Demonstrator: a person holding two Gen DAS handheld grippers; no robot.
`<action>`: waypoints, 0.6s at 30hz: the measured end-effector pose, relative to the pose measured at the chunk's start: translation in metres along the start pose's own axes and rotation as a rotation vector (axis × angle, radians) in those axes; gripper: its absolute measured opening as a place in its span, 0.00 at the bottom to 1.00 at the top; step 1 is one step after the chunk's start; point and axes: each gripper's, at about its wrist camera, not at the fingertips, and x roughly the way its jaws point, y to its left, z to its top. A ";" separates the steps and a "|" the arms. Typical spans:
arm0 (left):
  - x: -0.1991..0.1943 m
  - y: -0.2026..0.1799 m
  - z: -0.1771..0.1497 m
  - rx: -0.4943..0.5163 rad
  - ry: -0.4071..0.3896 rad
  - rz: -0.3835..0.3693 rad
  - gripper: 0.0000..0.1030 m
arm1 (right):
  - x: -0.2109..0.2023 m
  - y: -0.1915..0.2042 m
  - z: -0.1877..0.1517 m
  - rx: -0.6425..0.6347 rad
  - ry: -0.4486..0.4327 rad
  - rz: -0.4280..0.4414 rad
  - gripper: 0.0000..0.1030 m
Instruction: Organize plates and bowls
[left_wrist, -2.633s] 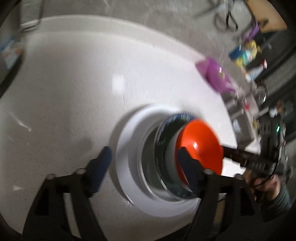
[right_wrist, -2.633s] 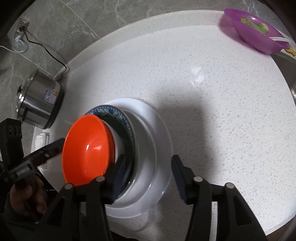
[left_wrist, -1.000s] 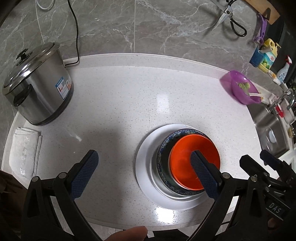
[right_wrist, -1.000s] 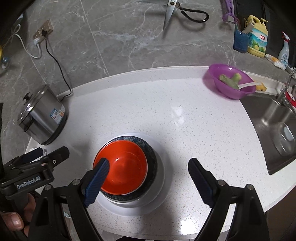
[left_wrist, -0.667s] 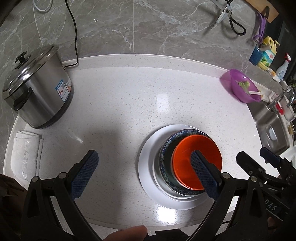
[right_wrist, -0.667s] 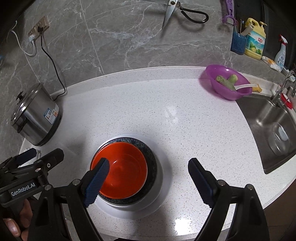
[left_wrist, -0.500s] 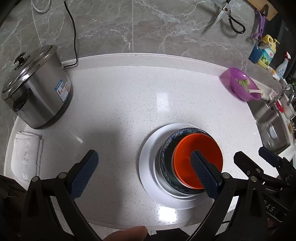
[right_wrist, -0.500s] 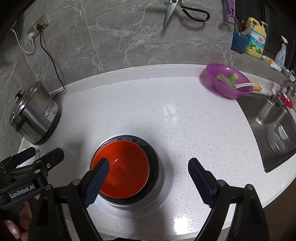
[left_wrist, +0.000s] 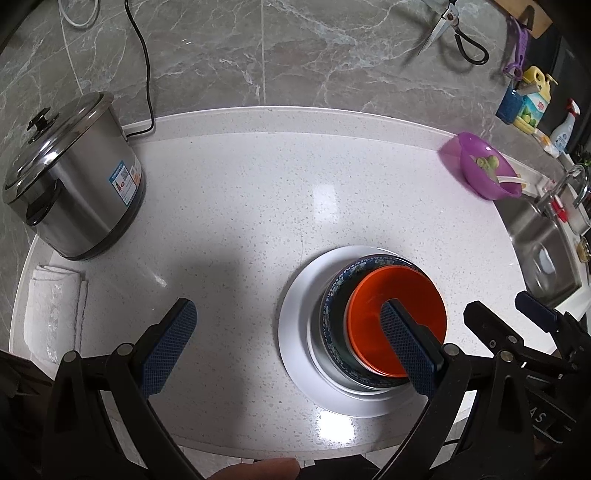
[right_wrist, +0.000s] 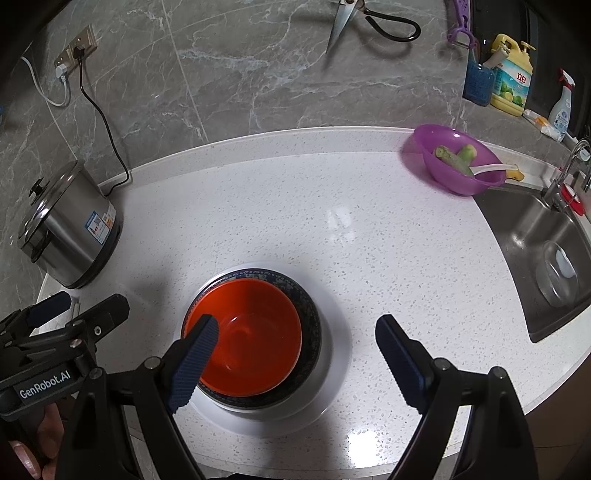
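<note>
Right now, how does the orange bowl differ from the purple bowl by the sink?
The orange bowl sits nested in a blue-patterned bowl on a white plate; the purple bowl stands alone on the counter. The orange bowl is empty; the purple bowl holds green food and a white spoon. Both are upright, and no claw is touching either.

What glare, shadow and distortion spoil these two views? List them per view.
Left wrist: fisheye bows the counter edge; glare patches on the counter, one beside the white plate; soft shadow in front of the pot. Right wrist: same bowing; glare near the plate's front; purple bowl slightly blurred.
</note>
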 end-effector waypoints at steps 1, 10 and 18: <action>0.000 -0.001 0.000 0.000 -0.001 0.000 0.97 | 0.000 0.000 0.000 0.001 0.001 0.000 0.86; 0.002 -0.003 0.001 0.003 0.003 0.007 0.97 | 0.002 0.001 0.000 0.002 0.003 -0.002 0.86; 0.004 -0.004 0.002 0.000 0.006 0.007 0.97 | 0.002 0.001 0.000 0.004 0.003 -0.003 0.86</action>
